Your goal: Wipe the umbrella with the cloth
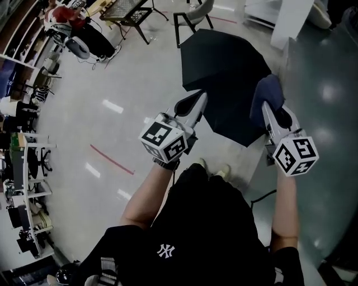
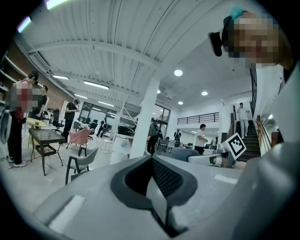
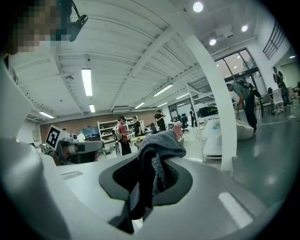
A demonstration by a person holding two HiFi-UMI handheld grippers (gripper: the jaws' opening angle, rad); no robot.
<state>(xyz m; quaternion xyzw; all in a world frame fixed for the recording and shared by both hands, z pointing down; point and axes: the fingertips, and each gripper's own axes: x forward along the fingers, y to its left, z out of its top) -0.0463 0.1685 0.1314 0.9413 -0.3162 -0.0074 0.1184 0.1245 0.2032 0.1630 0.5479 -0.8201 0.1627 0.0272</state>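
Note:
An open black umbrella (image 1: 224, 78) lies on the pale floor ahead of me. My left gripper (image 1: 192, 102) hovers at its near left edge, jaws shut with nothing between them (image 2: 153, 164). My right gripper (image 1: 272, 109) is held over the umbrella's near right edge and is shut on a dark blue-grey cloth (image 1: 264, 94). In the right gripper view the cloth (image 3: 157, 145) bunches up out of the closed jaws and hides the fingertips. Both gripper views point out into the room, so neither shows the umbrella. The cloth (image 2: 183, 153) also shows in the left gripper view.
A grey chair (image 1: 193, 14) and a dark table (image 1: 126, 11) stand beyond the umbrella. Shelving (image 1: 25, 167) lines the left side. A white pillar (image 1: 291, 22) rises at the back right. Red tape (image 1: 112, 159) marks the floor. Several people stand in the background.

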